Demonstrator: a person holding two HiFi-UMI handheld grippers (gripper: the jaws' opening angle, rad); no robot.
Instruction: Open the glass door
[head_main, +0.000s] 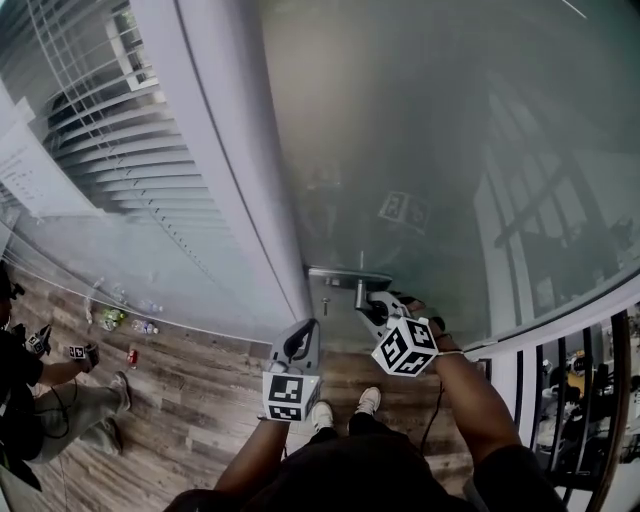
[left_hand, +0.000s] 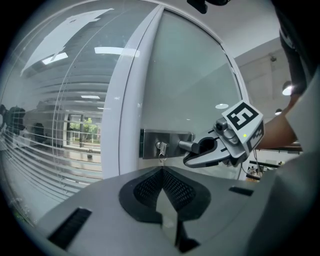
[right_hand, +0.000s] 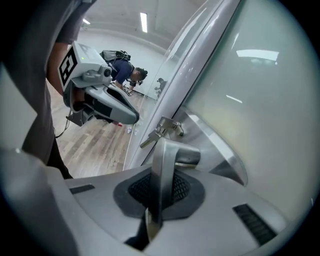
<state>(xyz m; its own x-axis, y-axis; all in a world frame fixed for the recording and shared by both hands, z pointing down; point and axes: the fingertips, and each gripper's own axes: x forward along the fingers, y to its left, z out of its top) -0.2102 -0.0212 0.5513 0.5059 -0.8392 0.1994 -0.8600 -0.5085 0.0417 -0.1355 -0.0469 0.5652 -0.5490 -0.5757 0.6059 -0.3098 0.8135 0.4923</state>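
Wood-plank floor (head_main: 200, 400) is seen below a wall of frosted glass and white framing. The glass door (head_main: 420, 150) fills the upper right of the head view, and its left edge lies along a white frame post (head_main: 225, 150). Low on that edge a steel lock plate (head_main: 335, 272) is fixed, and a key (left_hand: 161, 148) is seen in its cylinder. A steel lever handle (right_hand: 162, 165) projects from the plate.

The handle is clamped by the right gripper (head_main: 368, 305). In the right gripper view the flat lever is seen running down between the fingers (right_hand: 182, 187), with the black pads pressed against both of its faces. The same grip is shown from the side in the left gripper view, where the right gripper (left_hand: 197, 149) is closed round the lever just beside the plate.

The left gripper (head_main: 305, 335) is held just left of the right one, short of the door and touching nothing. Its fingers (left_hand: 145, 187) are brought together at the tips, with nothing between them, and the lock plate is seen straight ahead of them.

Slatted blinds (head_main: 130, 130) are visible through the glass left of the post. Bottles (head_main: 120, 320) are scattered on the floor by that glass, and a crouching person (head_main: 30, 390) is seen at the far left. White shoes (head_main: 345, 405) are seen below the grippers, and a dark railing (head_main: 580, 390) stands at the right edge.
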